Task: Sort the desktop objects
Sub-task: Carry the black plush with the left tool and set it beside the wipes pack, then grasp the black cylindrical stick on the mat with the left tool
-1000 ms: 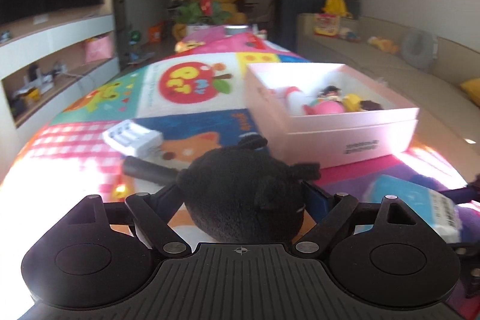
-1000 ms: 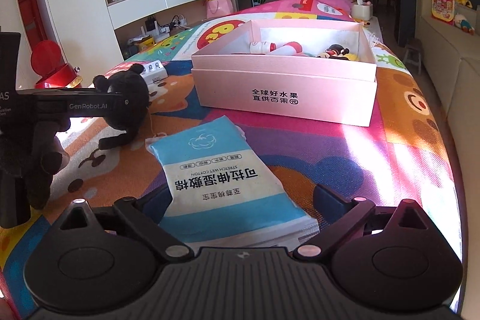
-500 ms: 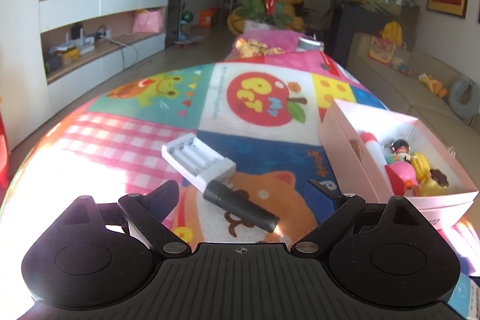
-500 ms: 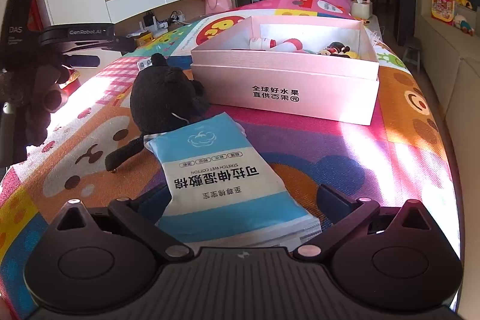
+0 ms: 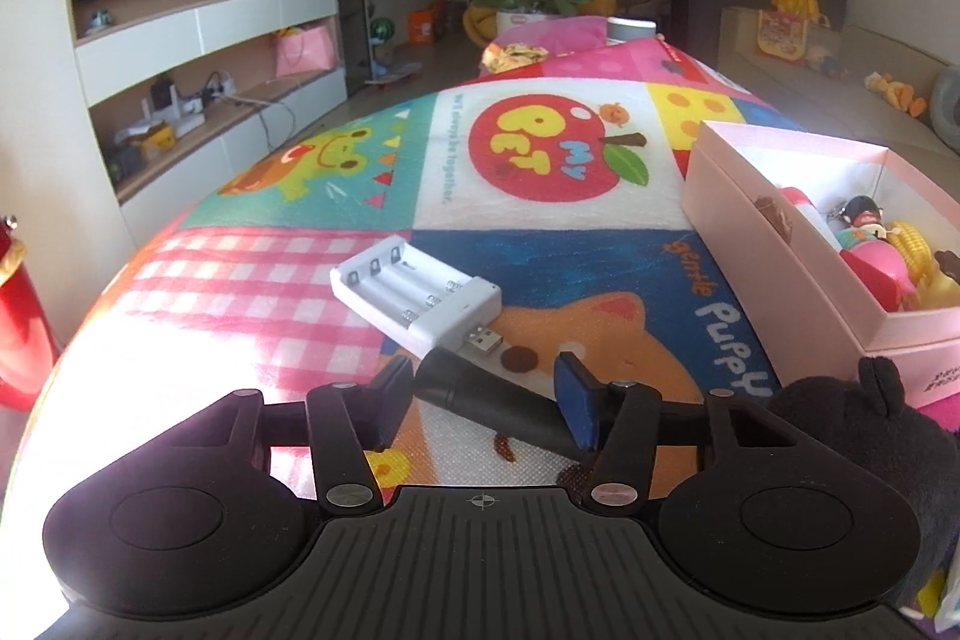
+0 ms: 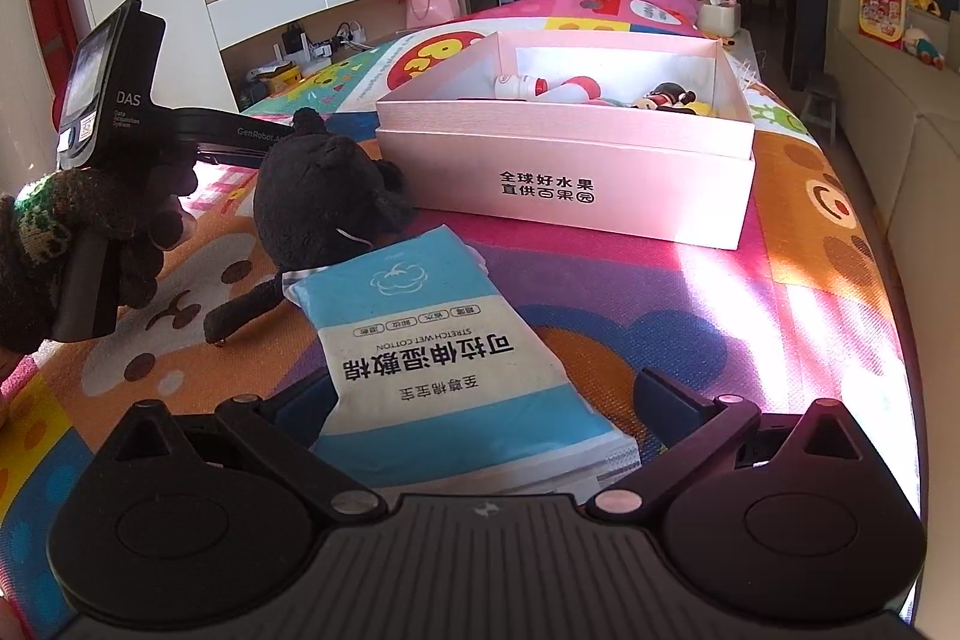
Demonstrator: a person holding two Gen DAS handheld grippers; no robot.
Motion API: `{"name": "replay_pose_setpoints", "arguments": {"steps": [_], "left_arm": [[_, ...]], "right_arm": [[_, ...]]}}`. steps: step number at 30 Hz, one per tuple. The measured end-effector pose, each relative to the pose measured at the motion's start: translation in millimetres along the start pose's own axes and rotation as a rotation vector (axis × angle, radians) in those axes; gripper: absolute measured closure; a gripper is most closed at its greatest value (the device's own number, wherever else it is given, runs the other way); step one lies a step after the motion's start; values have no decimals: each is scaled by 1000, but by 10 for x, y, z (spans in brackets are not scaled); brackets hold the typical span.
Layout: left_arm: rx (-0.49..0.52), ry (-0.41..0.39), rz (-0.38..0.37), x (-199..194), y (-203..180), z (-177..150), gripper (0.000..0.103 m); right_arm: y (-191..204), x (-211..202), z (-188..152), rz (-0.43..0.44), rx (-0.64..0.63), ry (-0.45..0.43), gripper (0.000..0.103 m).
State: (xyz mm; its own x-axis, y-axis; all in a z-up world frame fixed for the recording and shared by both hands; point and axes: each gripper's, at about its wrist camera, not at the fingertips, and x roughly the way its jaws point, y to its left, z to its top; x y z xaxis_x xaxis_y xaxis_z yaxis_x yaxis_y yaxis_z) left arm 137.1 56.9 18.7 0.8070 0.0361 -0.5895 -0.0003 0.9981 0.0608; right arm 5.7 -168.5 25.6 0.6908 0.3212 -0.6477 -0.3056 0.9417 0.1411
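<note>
Between the 2 fingers of the left gripper (image 5: 486,400) lies a black cylinder (image 5: 498,397), slanted across the gap on the worktop (image 5: 540,196). The fingers are spread and straddle it; whether either pad touches it I cannot tell. The risk I judge nearest: because the cylinder lies at an angle to the fingers, closing now could catch it off-centre, so it pivots or rolls out toward the white battery charger (image 5: 417,295), whose USB plug sits just beside the cylinder's far end. A nudge there could drag the charger along the blanket. The black plush toy (image 5: 864,418) rests just to the right of this gripper, against the near corner of the pink box (image 5: 774,244); a wide swing toward the box could knock it.

Held low and roughly level, the left gripper points down the length of the worktop, and the right wrist view shows a gloved hand (image 6: 114,214) gripping its handle.

Over at the right gripper (image 6: 474,406), the fingers are also parted, flanking the near end of a blue-and-white wipes packet (image 6: 444,340) without clamping it. The packet is soft and flat, so a pinch from here might only crumple its edge. Its far end touches the plush toy.

Farther off, the pink box already holds a small bottle, a figurine and other toys.
</note>
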Motion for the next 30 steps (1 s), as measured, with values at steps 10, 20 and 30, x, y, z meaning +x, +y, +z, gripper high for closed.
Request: {"name": "replay_pose_setpoints", "arguments": {"steps": [10,20,30], "left_arm": [[32,1,-139,-482,16,-289,58],[196,-19,-145,-438,221,-438,8],[214,16,-171,-293,345,-361,5]], "right_arm": [[3,3,4,-5,1,-1,0],[3,0,2,-17,-1,1,0],[33,15,3,-29,-15,7,0]]}}
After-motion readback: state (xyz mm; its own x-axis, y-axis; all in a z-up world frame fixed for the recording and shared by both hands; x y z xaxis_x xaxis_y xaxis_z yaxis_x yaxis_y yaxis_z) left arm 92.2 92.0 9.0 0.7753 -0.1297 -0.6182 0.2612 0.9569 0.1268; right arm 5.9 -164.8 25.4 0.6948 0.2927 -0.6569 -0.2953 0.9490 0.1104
